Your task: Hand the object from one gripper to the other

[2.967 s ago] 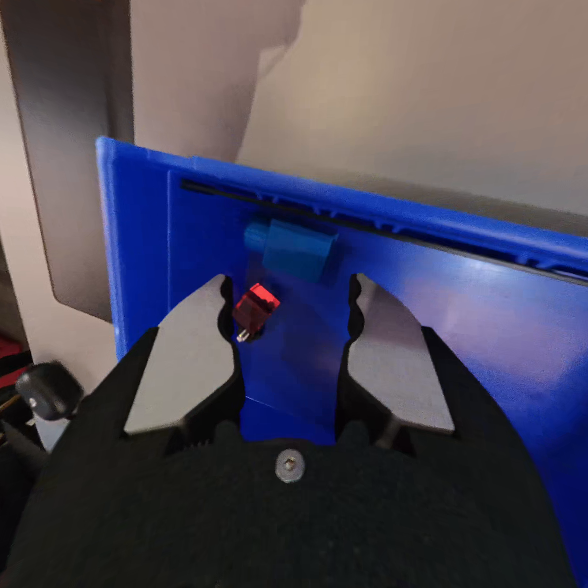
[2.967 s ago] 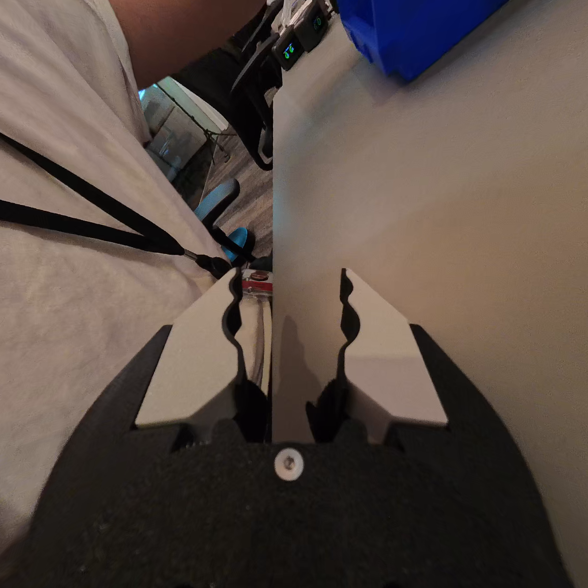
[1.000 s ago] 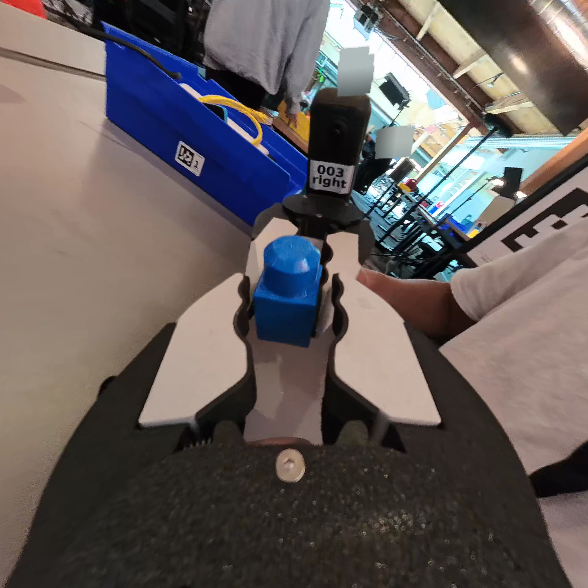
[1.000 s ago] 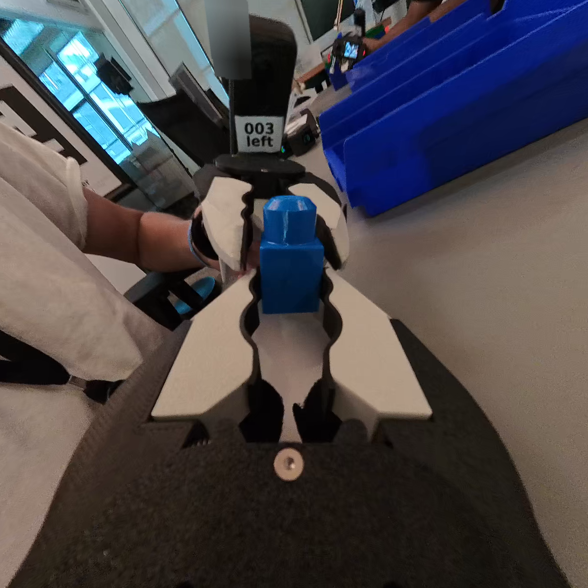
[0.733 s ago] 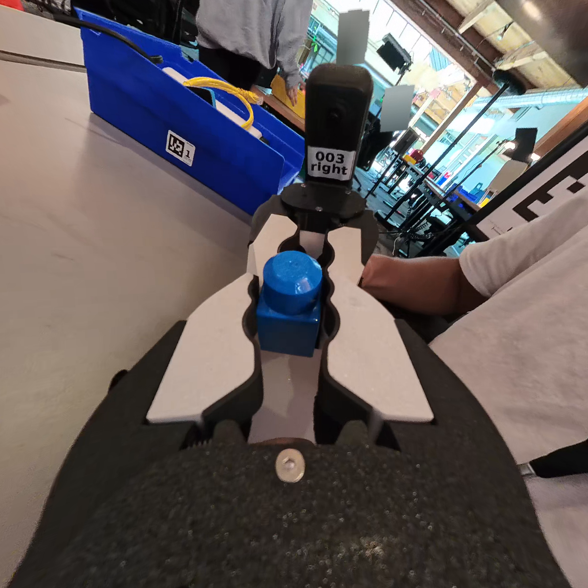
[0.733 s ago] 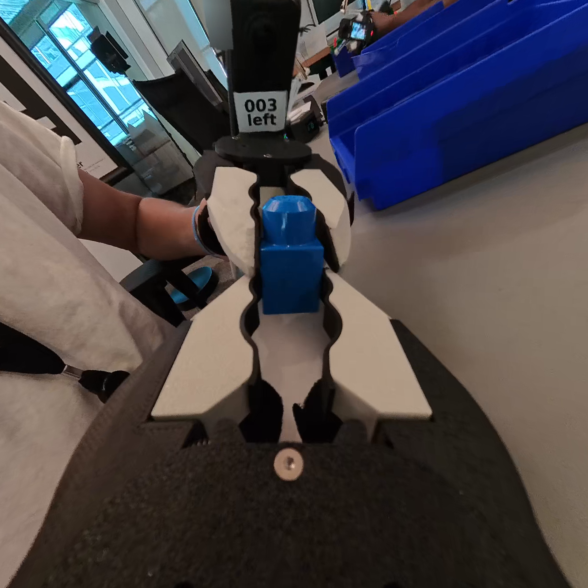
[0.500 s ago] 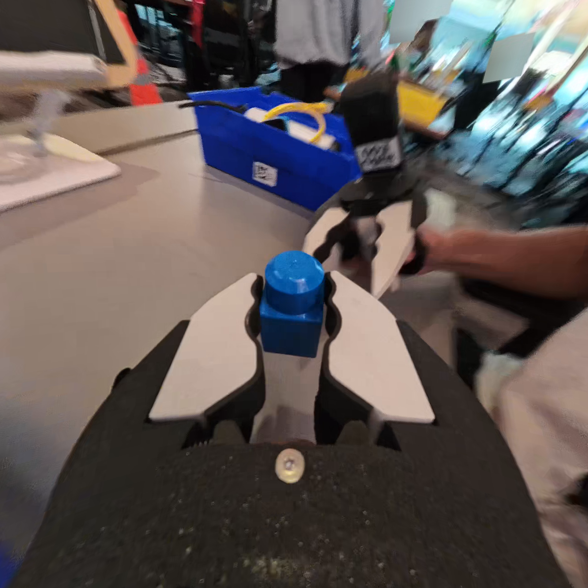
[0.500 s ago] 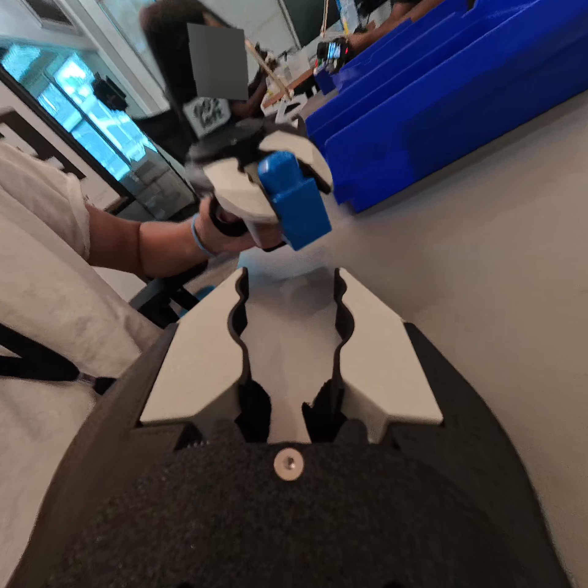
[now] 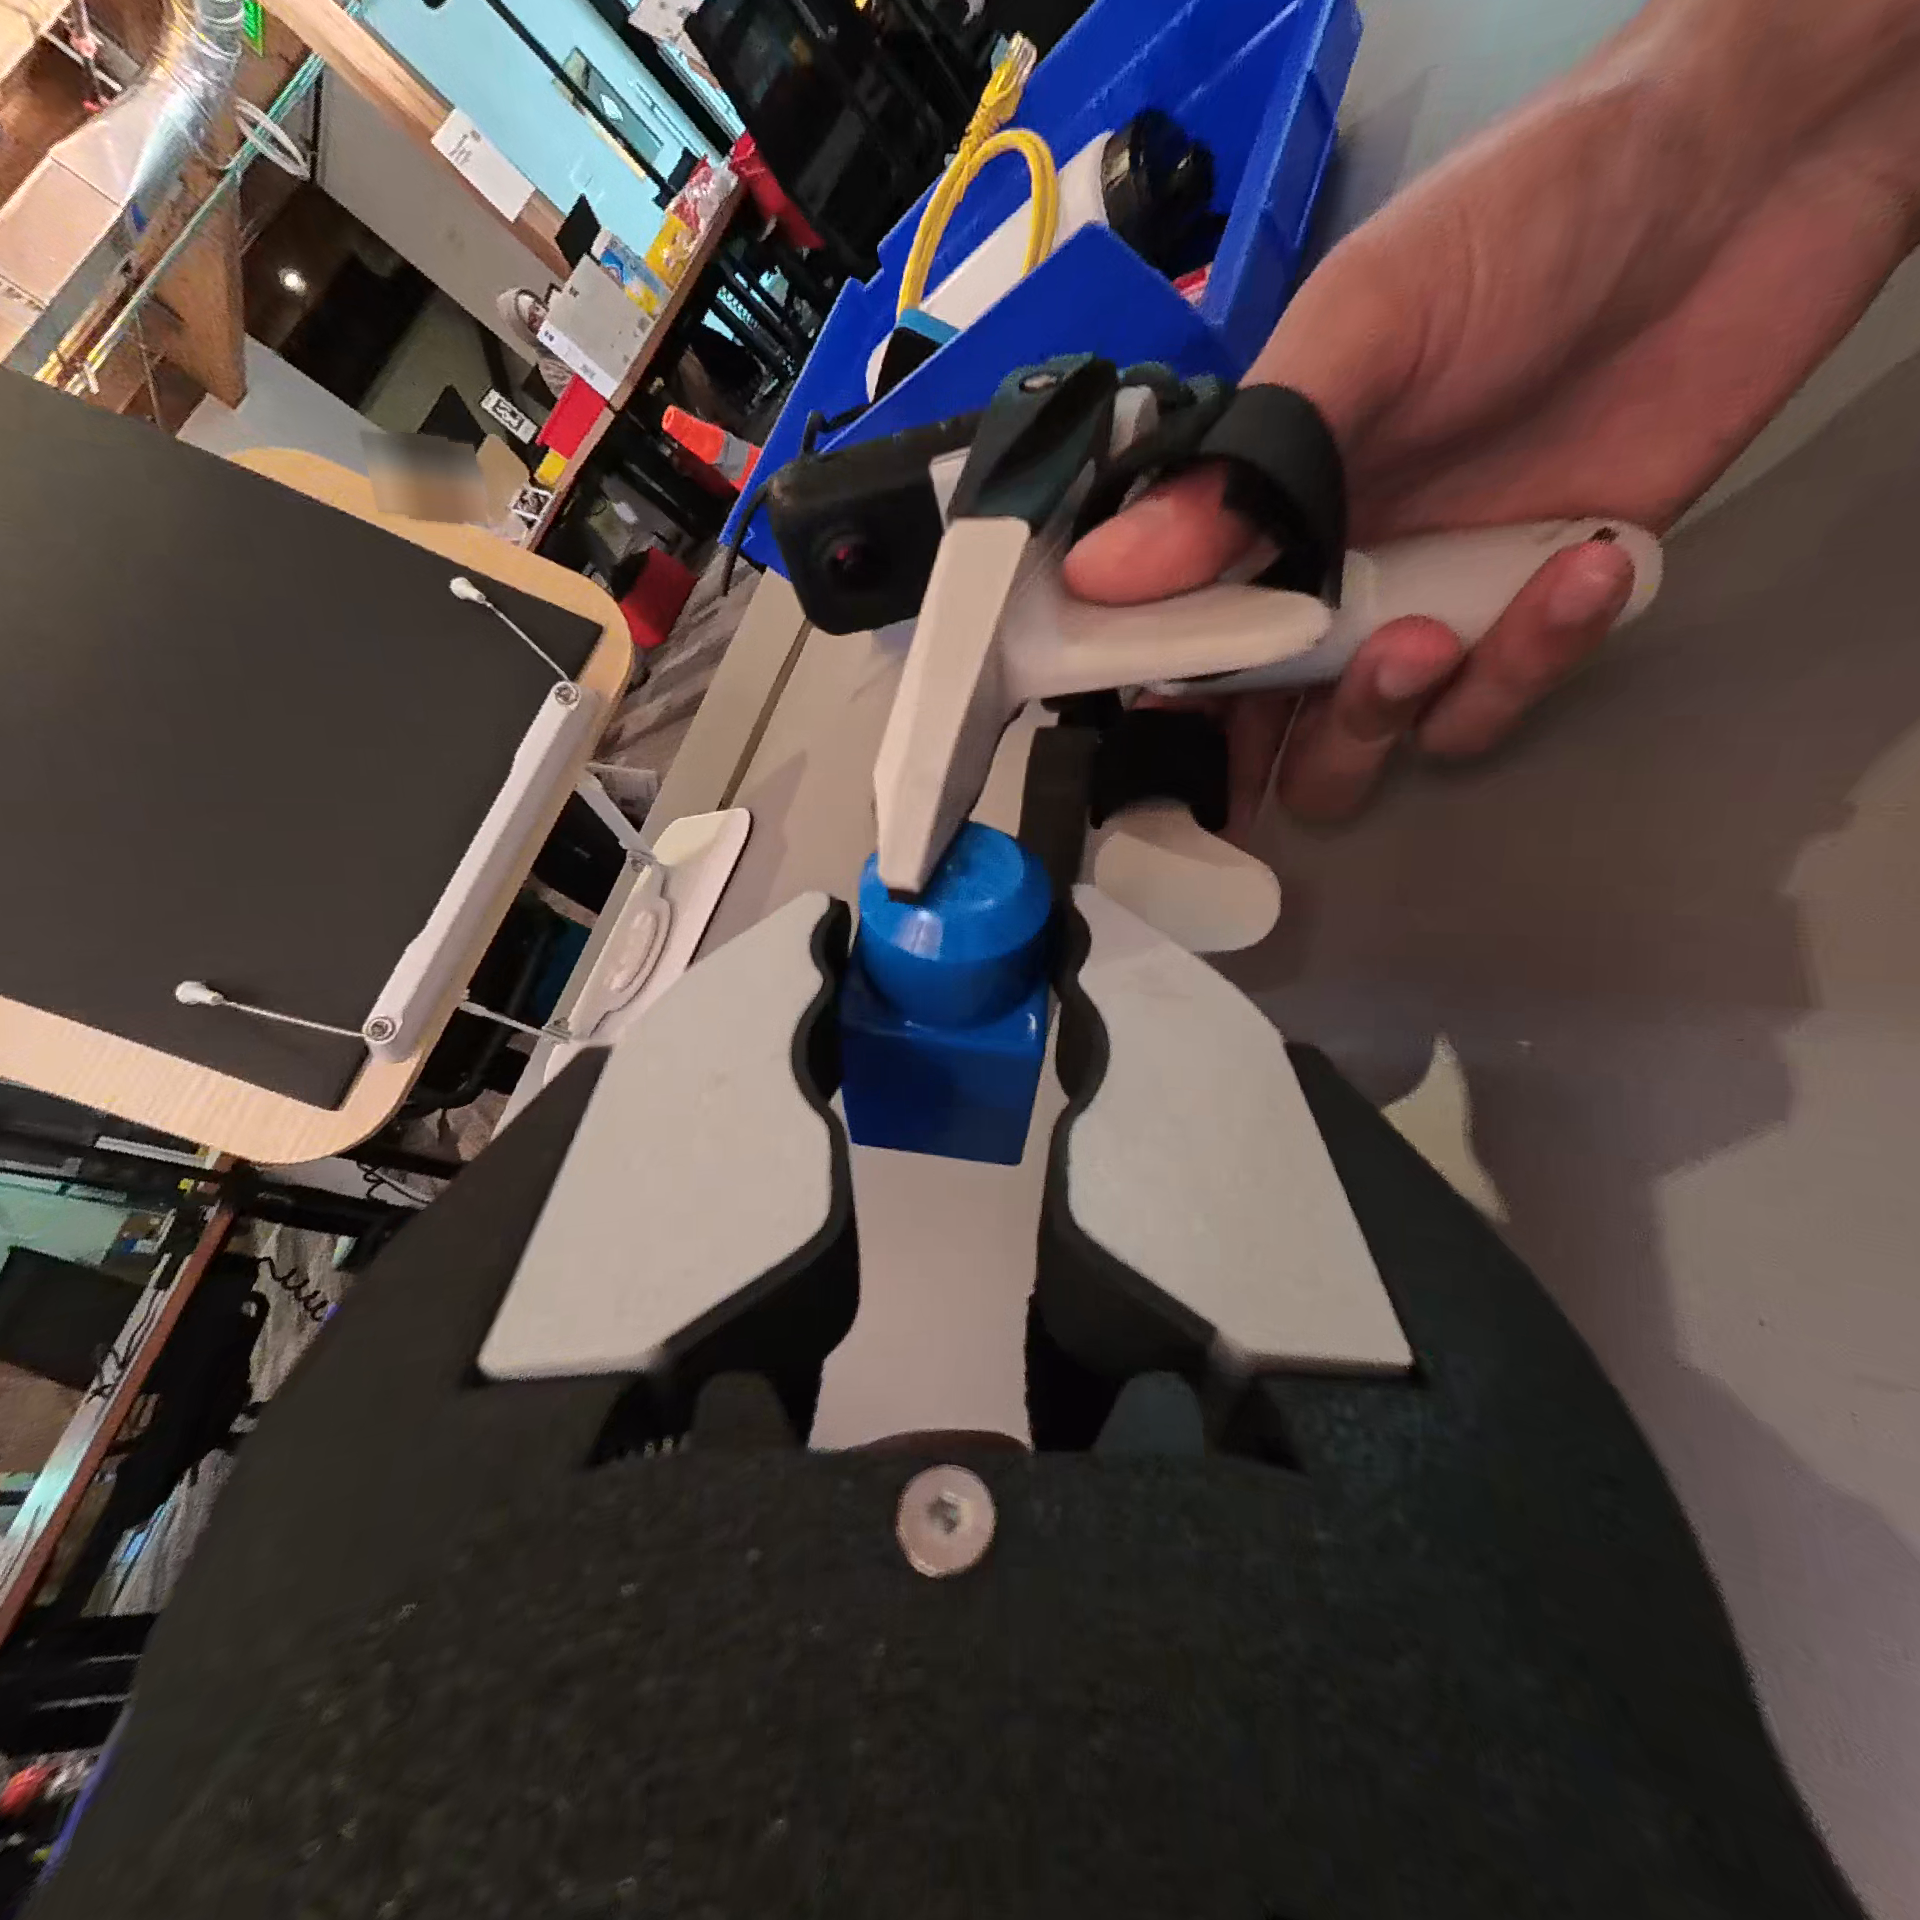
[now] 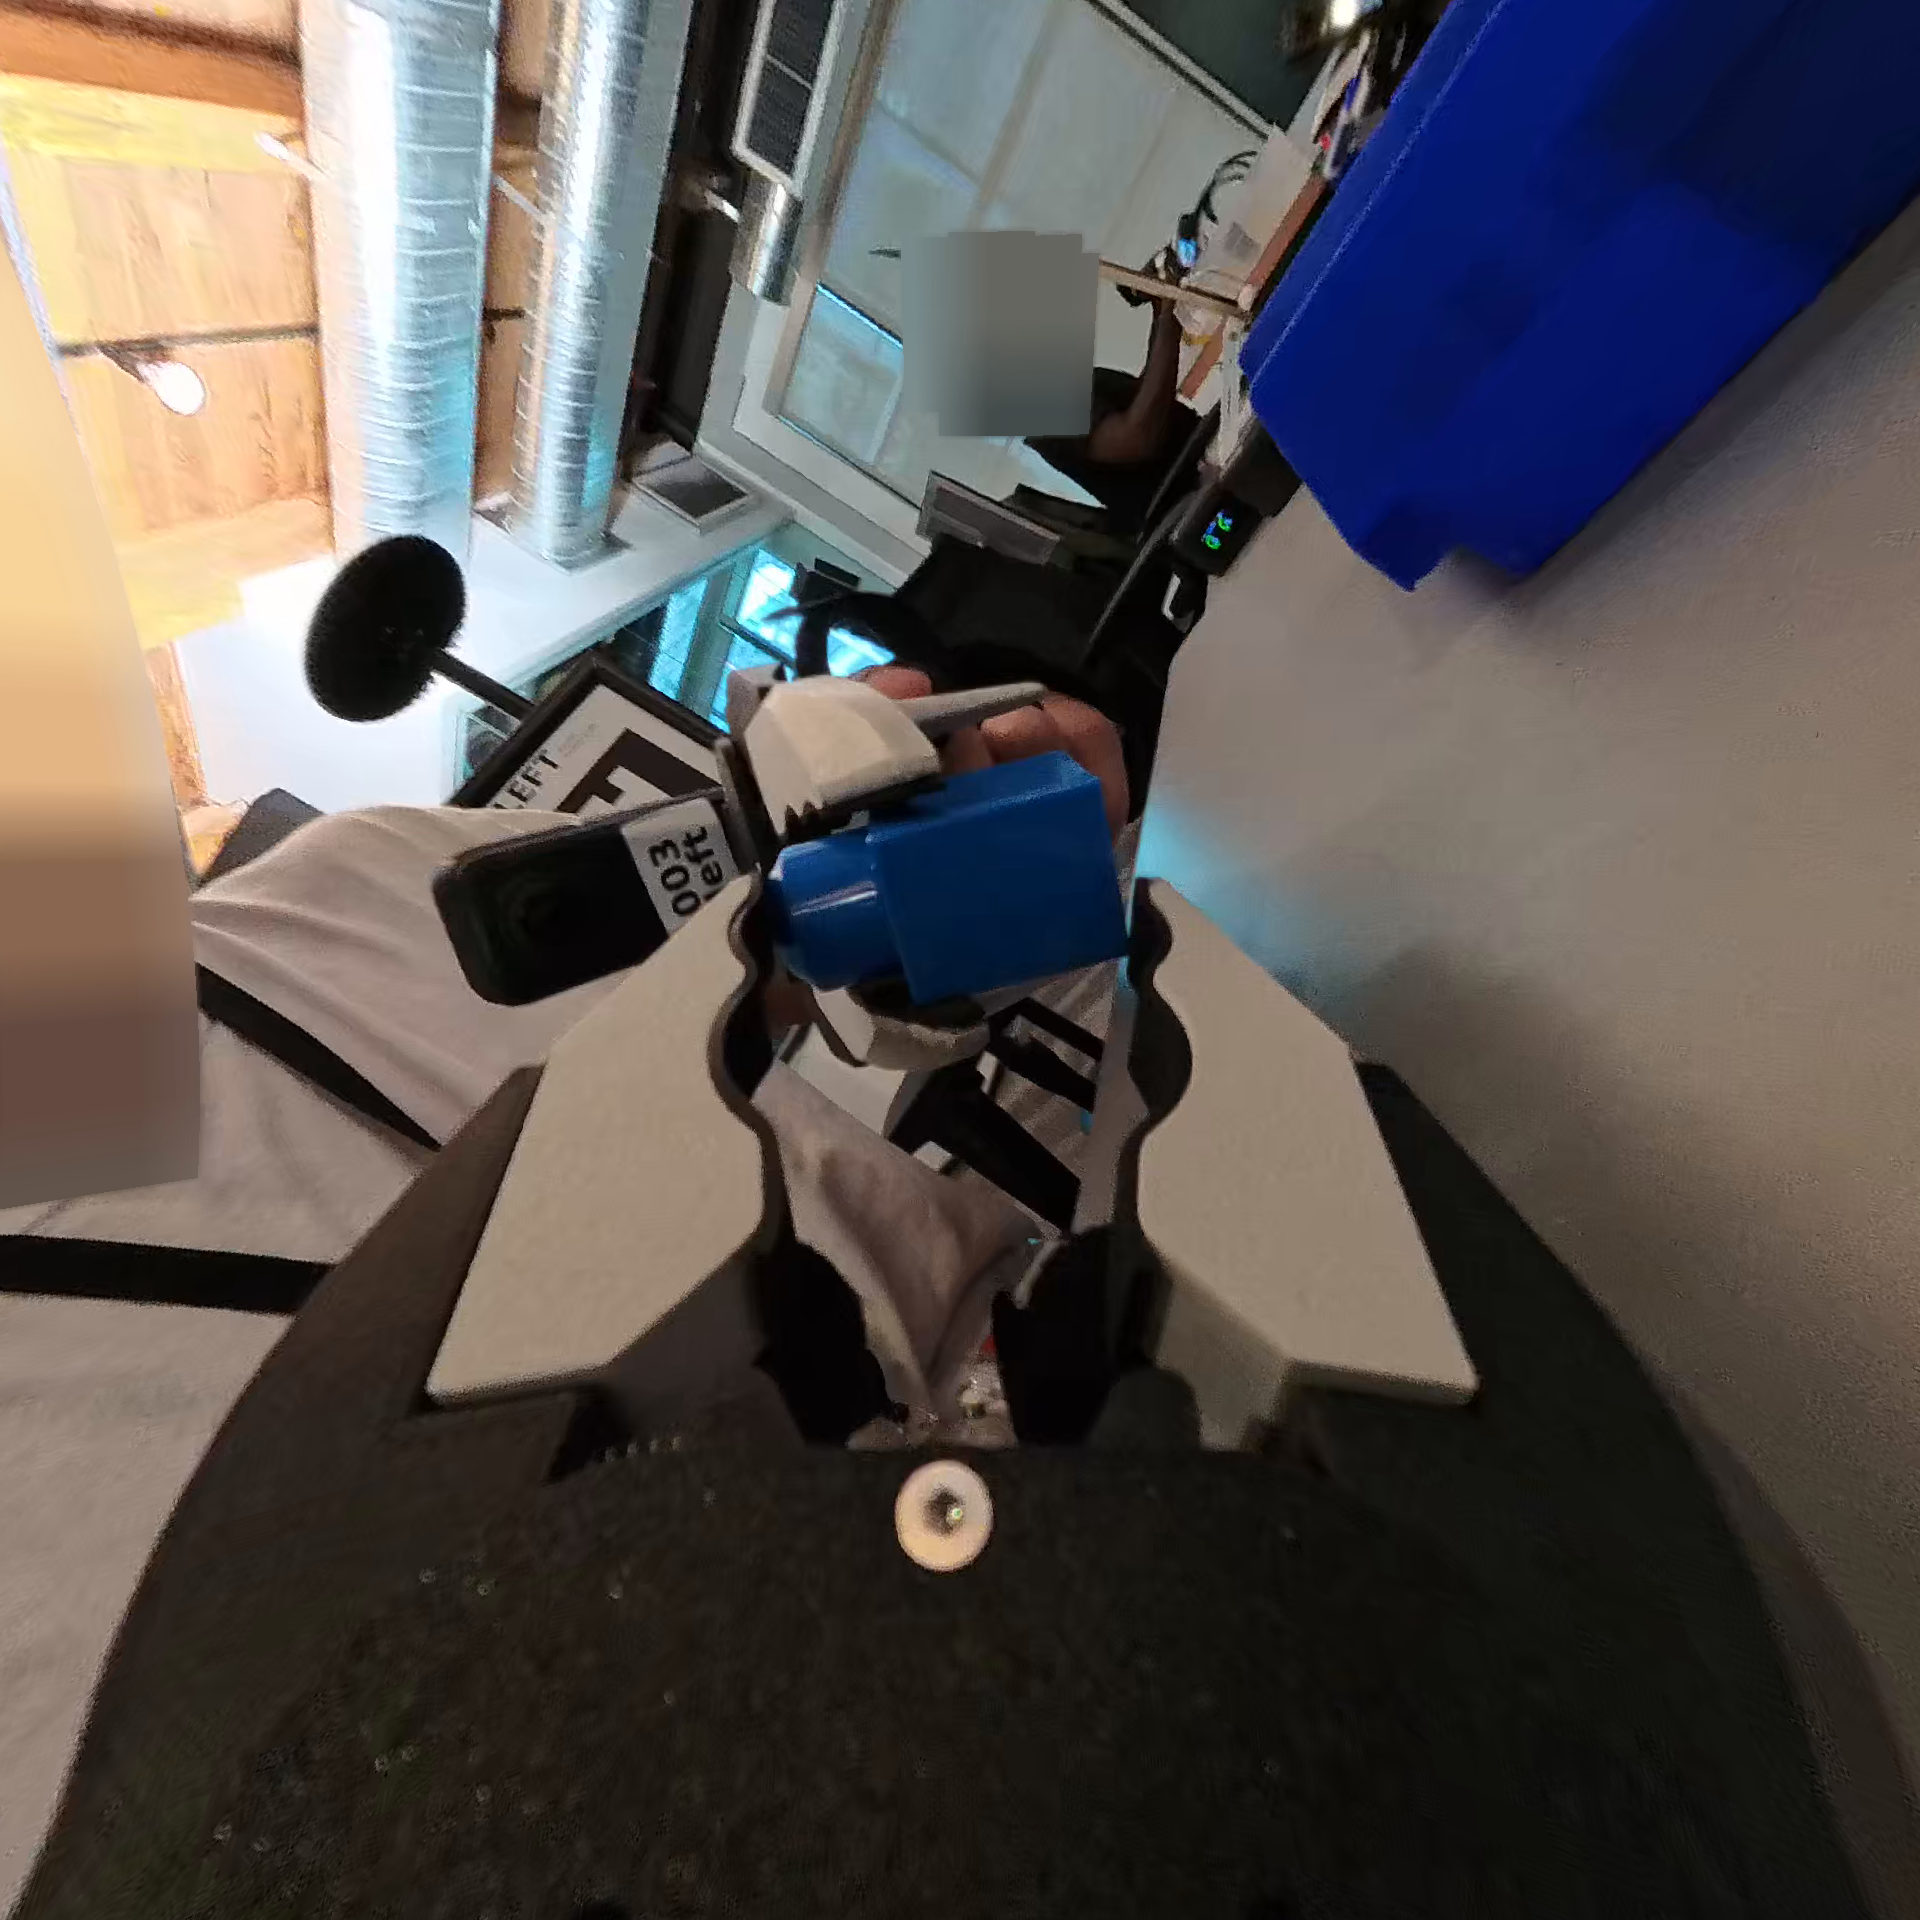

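Note:
The blue block (image 9: 940,1039), a square base with a round stud, is clamped at its base between the white fingers of my left gripper (image 9: 940,935). My right gripper (image 9: 977,831), held by a hand, reaches in from the upper right, and one white finger (image 9: 925,727) rests at the stud. In the right wrist view the block (image 10: 987,883) lies sideways between the spread tips of my right gripper (image 10: 951,914), which is open around it. My left gripper (image 10: 883,894) holds it from above and below.
Blue bins (image 9: 1122,312) stand on the grey table (image 9: 1610,1039), one with a yellow cable (image 9: 987,197). A black board with a wooden rim (image 9: 260,779) is at the left. More blue bins (image 10: 1610,260) and the person's white shirt (image 10: 364,935) show in the right wrist view. Only a small space, under 4 cm, lies between the two pairs of fingers.
The left gripper kept its hold on the block. The right gripper let go about half a second ago, turned, and now has its open fingers around the block again.

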`<state>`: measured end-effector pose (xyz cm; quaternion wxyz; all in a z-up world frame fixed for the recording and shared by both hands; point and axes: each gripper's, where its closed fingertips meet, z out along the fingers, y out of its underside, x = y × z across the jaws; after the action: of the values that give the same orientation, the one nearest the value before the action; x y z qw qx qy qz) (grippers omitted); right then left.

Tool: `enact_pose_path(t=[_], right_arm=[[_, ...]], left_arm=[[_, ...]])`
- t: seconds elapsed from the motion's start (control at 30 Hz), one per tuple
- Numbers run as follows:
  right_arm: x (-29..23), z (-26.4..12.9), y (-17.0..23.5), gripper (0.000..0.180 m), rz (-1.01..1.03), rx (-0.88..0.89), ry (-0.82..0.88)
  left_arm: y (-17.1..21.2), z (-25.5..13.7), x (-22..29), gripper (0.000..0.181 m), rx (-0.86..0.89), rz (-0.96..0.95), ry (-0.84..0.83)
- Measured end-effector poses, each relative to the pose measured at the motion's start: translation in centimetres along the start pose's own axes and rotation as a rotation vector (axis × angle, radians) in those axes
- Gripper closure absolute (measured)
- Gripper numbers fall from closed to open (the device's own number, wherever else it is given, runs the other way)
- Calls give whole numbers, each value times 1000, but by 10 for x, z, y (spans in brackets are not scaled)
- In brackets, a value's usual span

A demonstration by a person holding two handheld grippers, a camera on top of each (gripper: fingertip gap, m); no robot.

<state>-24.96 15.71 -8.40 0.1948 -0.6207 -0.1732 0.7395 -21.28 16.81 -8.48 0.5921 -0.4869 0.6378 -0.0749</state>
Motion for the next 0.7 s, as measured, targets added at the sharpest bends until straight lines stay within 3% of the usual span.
enact_pose_path(t=[0.17,0.23,0.33,0.47,0.7], right_arm=[[17,-20,-13,112,-85,41,157],[32,-39,-23,112,-182,62,321],[46,-61,-30,112,-478,-17,629],[49,-56,-25,112,-863,-209,922],[36,-39,-32,111,-1408,-404,1267]], left_arm=[[25,8,4,139,-126,-54,15],[30,8,4,135,-127,-136,42],[28,7,1,128,-84,-456,149],[21,6,-11,124,-2,-958,344],[17,4,15,119,-8,-1334,622]])
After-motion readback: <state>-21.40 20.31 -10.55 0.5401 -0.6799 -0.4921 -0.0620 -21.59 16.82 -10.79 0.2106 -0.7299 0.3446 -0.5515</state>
